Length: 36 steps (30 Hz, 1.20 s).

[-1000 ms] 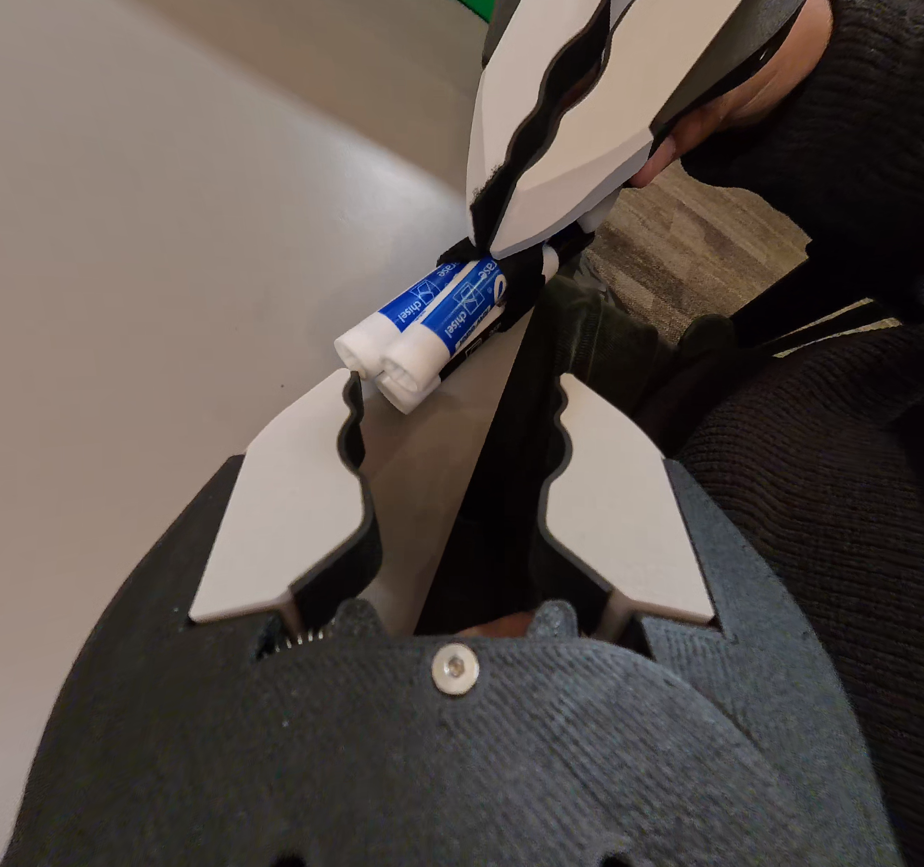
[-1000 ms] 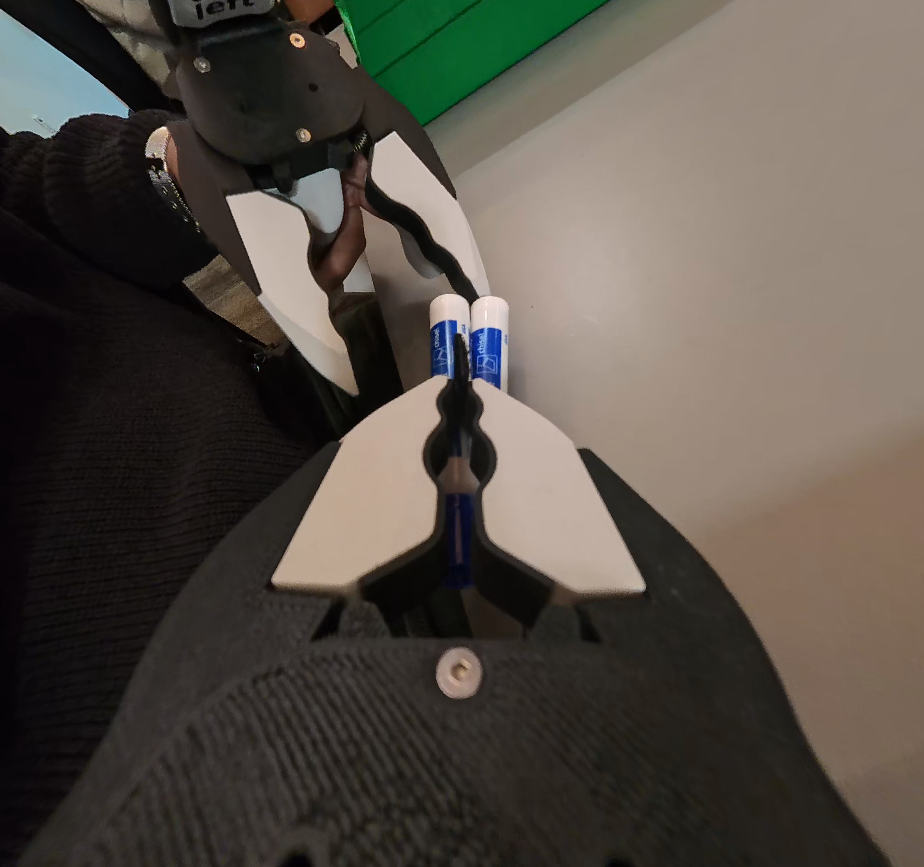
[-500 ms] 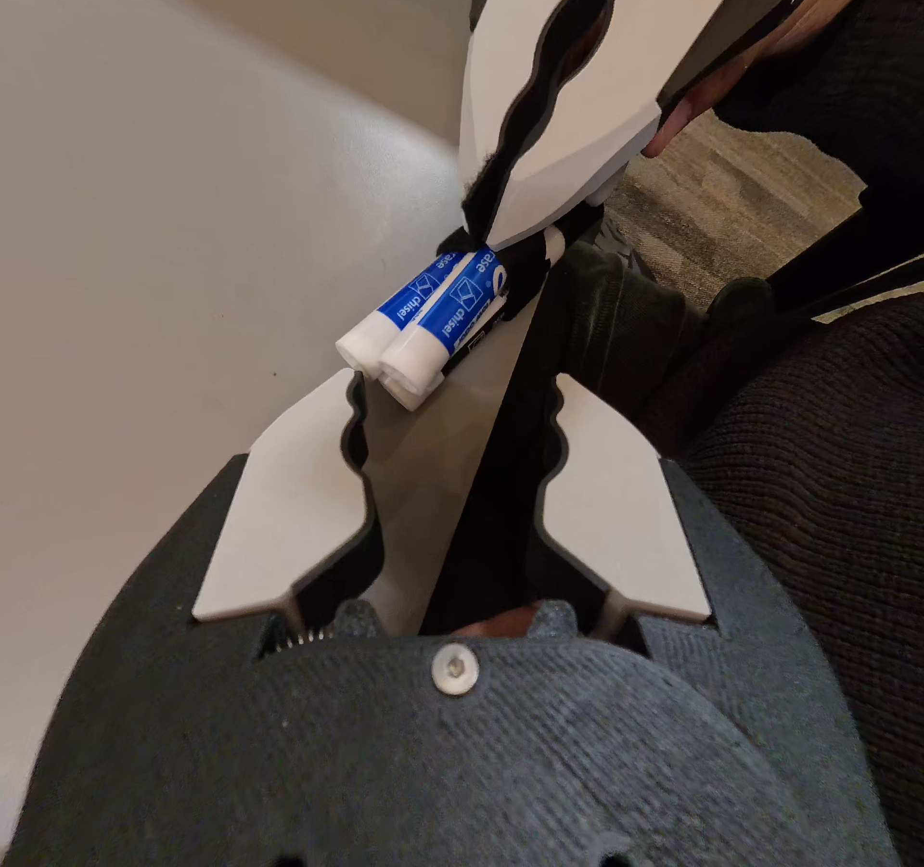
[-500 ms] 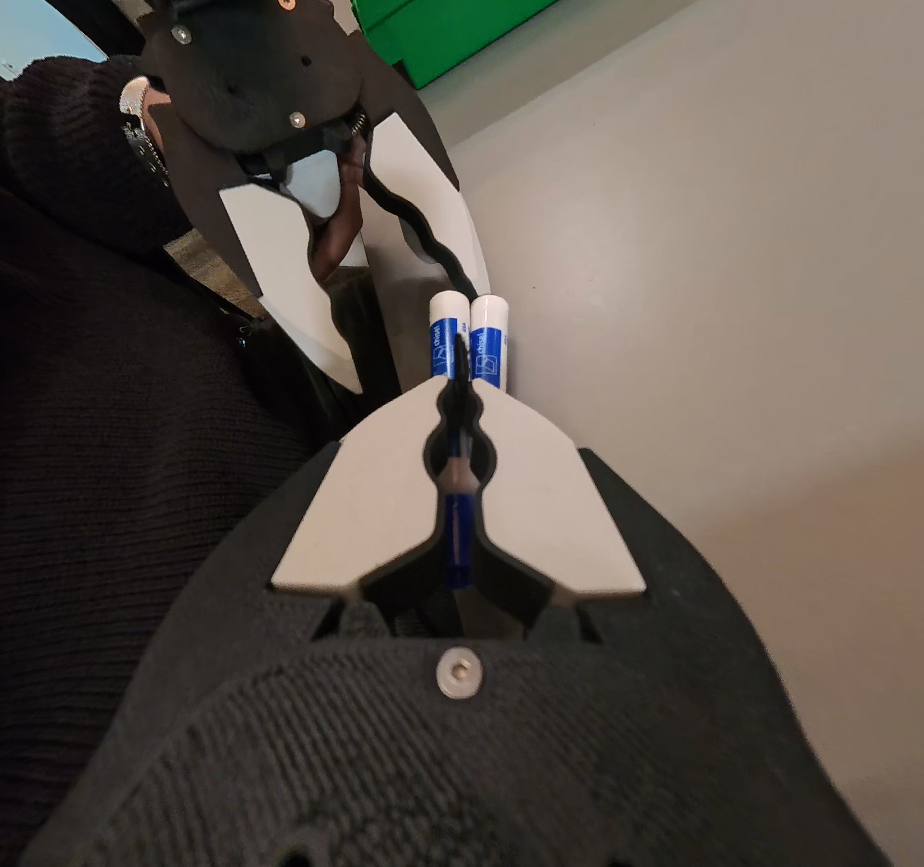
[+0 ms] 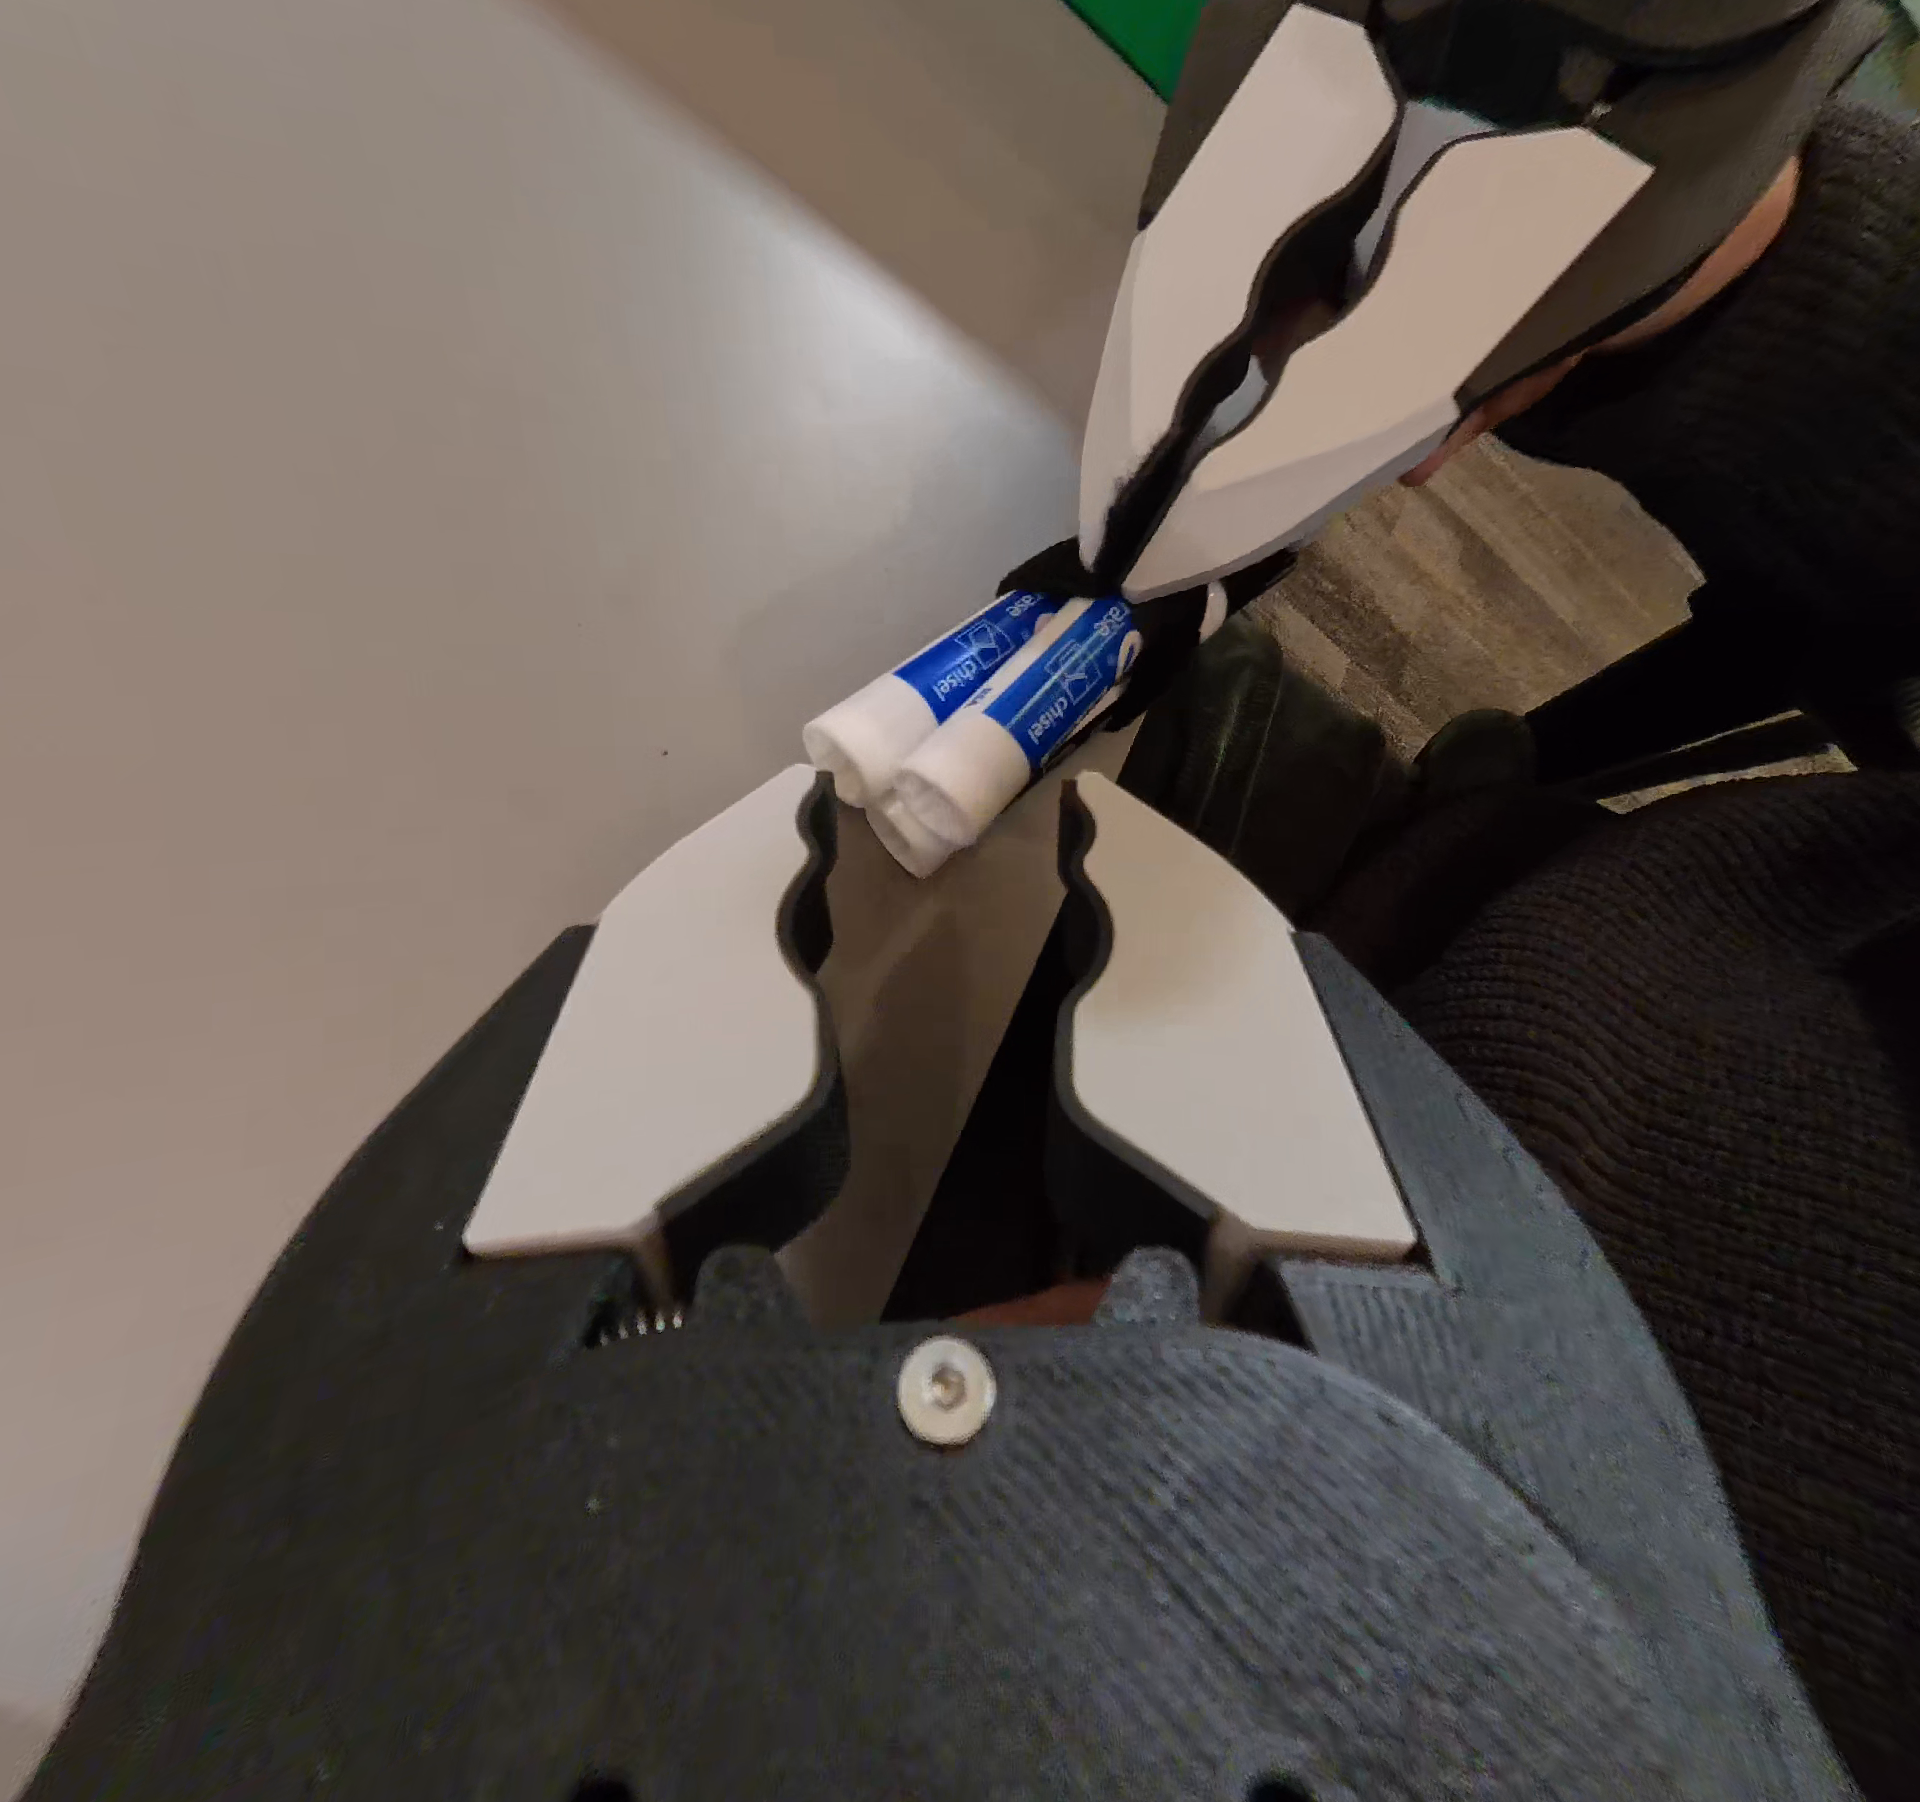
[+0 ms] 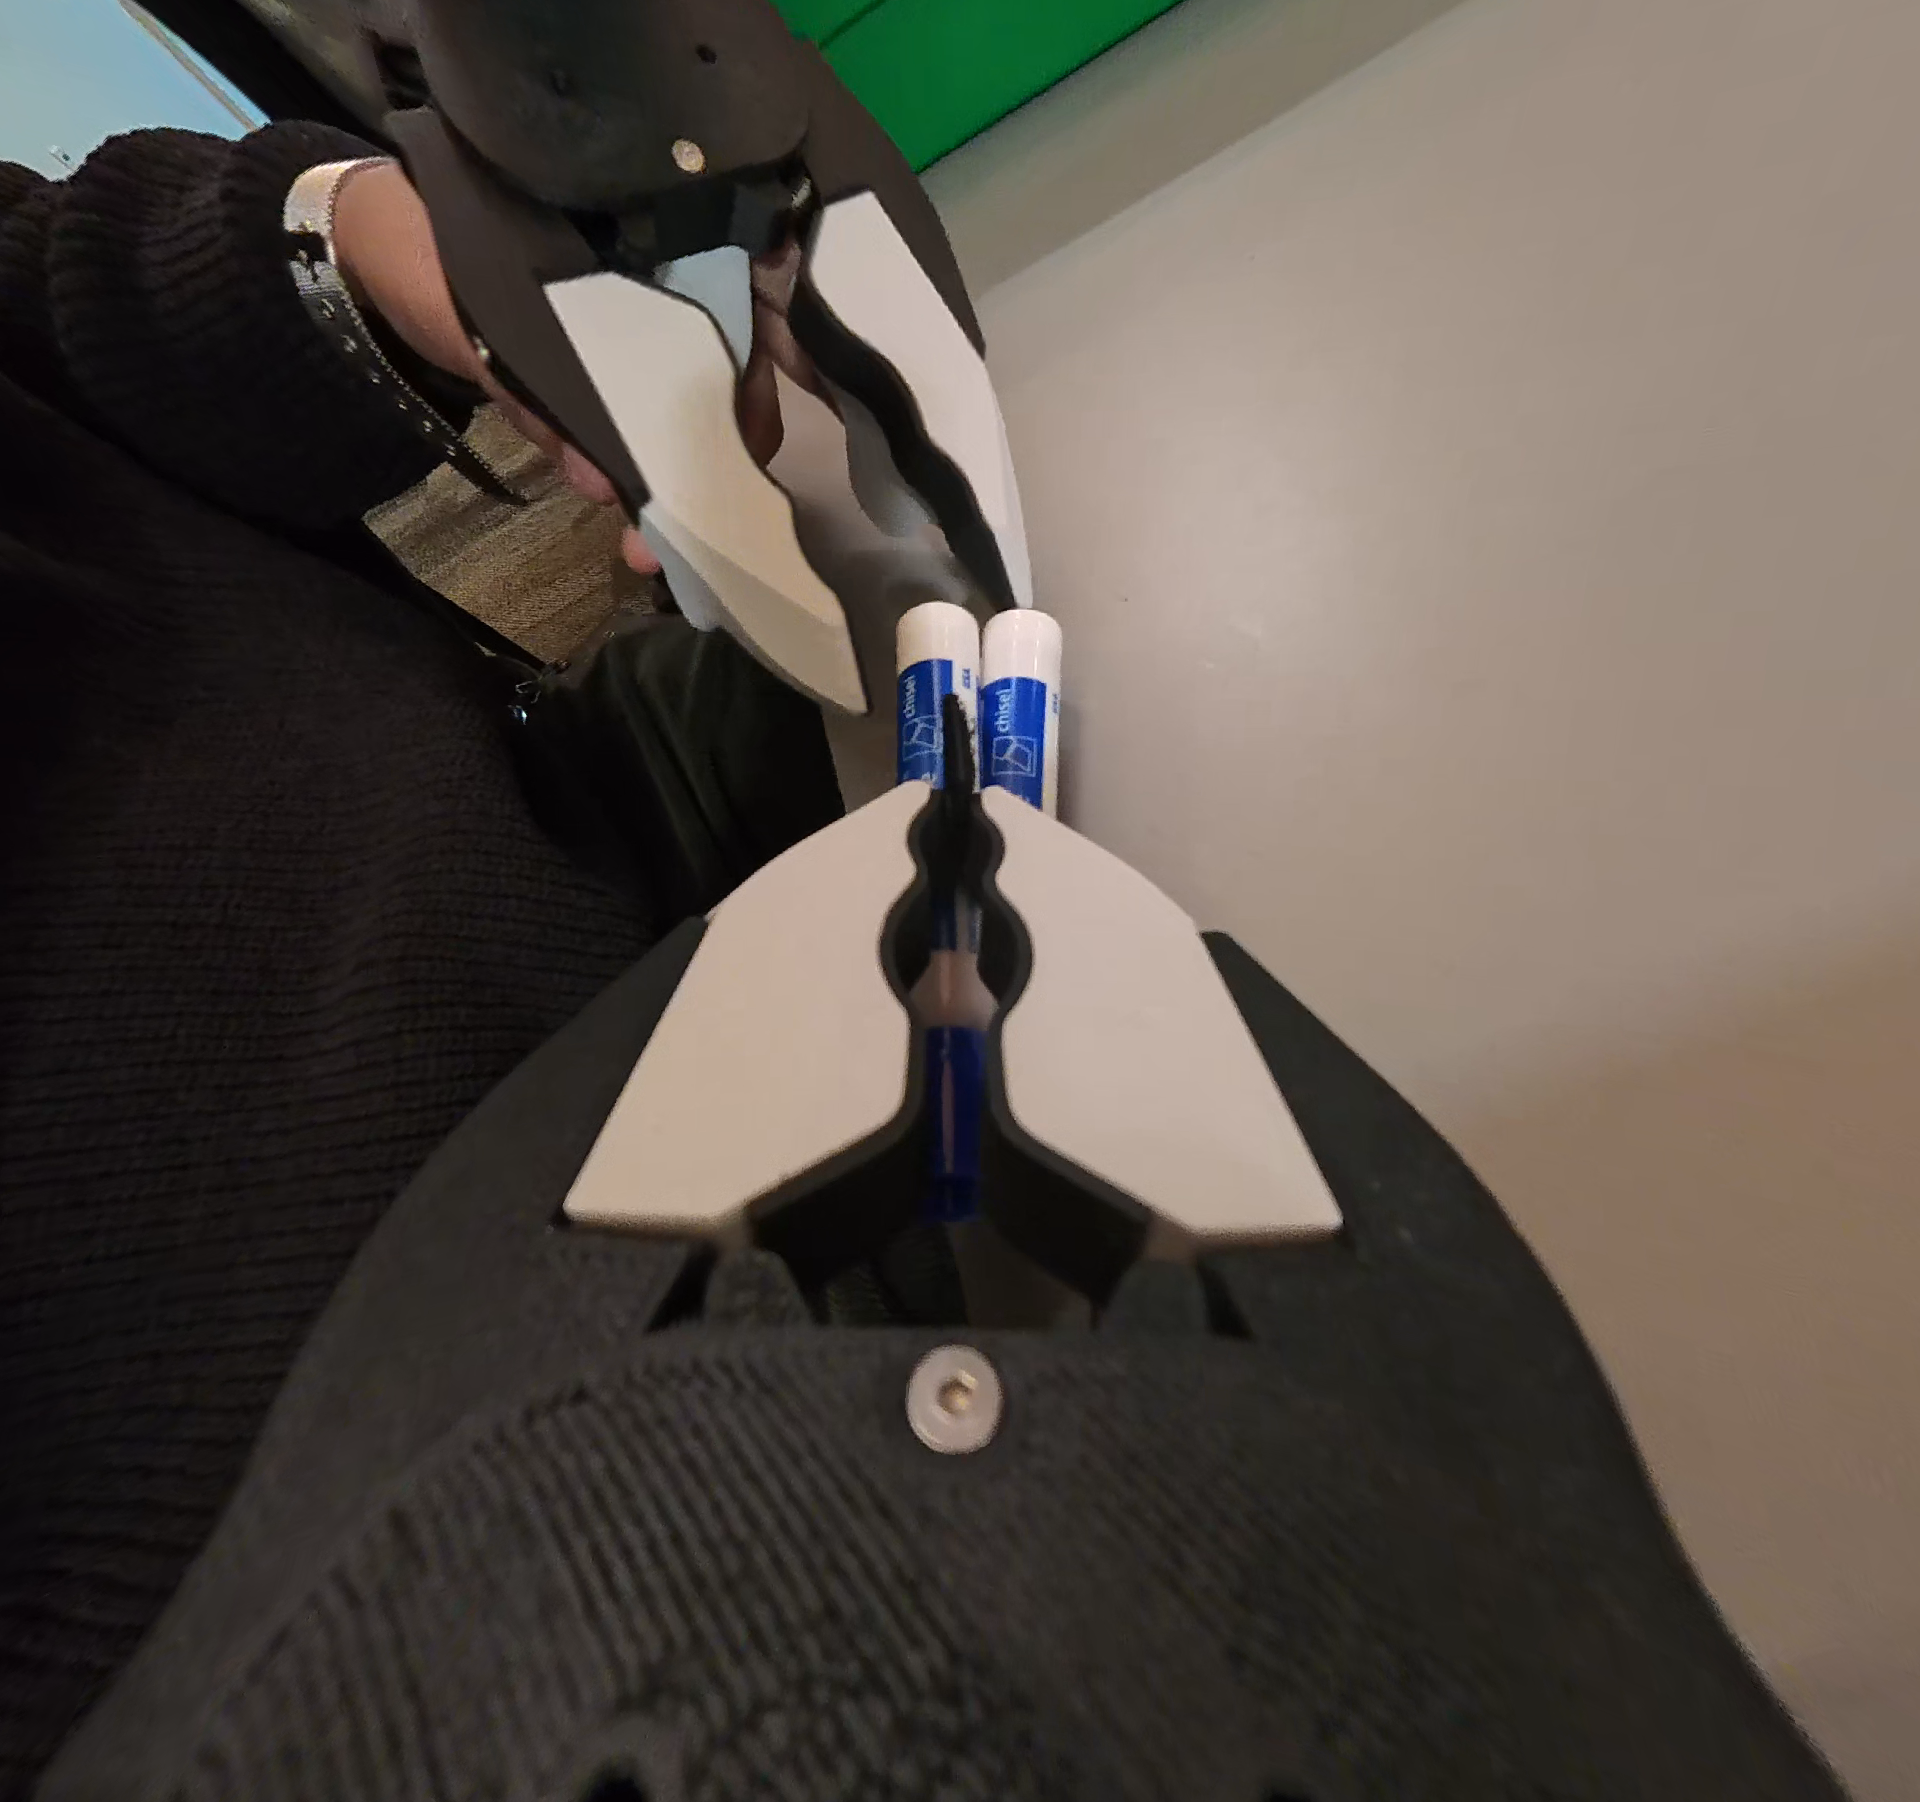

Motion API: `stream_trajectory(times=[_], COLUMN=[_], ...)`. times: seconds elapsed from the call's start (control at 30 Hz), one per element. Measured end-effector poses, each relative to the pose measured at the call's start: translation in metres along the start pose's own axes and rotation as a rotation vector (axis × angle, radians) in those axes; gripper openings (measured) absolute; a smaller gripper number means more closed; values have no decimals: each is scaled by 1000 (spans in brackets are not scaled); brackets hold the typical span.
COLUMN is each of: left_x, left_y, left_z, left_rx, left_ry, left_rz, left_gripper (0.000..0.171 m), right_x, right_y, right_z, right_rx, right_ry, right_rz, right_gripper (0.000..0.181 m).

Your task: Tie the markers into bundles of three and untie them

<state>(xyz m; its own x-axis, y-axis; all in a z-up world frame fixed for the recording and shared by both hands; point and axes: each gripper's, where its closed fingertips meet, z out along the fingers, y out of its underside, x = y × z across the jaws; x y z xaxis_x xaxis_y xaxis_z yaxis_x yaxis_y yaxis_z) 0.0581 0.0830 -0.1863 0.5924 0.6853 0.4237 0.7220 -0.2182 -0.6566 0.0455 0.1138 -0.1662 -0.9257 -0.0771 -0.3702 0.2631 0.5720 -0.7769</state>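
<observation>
The right tool [image 6: 951,802] is pinching the black band [image 5: 1049,573] binding two blue-and-white markers [image 5: 961,713]. Their long axis is pointing at the left tool [image 5: 940,791], whose jaws are standing spread just beside the white ends, above the worktop [image 5: 416,402].

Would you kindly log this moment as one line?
right gripper: shut on black band around two blue-and-white markers | left gripper: open, beside marker ends | grey table
</observation>
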Motion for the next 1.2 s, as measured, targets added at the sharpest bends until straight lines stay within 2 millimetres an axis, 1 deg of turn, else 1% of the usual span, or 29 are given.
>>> stream_trajectory(times=[0.13, 0.23, 0.57, 0.87, 1.03, 1.2], left_x=[-2, 1, 3, 3, -1, -1], left_y=[4, 4, 7, 8, 7, 4], left_z=[2, 2, 4, 3, 0, -1], left_rx=[-21, -21, -39, -45, -34, -20], left_ry=[-9, 2, -3, 9, 5, 6], left_rz=[14, 29, 54, 43, 30, 28], left_gripper=[42, 34, 29, 29, 35, 36], right_x=[-4, -3, 0, -2, -1, 3], right_y=[0, 0, 4, 2, 2, 4], right_z=[1, 0, 2, 2, 1, 1], right_rx=[-7, -6, -20, -10, -5, 4], right_ry=[-13, -12, -1, -9, -14, -30], right_rz=[-13, -11, -18, -12, 5, 50], right_gripper=[5, 4, 5, 5, 5, 5])
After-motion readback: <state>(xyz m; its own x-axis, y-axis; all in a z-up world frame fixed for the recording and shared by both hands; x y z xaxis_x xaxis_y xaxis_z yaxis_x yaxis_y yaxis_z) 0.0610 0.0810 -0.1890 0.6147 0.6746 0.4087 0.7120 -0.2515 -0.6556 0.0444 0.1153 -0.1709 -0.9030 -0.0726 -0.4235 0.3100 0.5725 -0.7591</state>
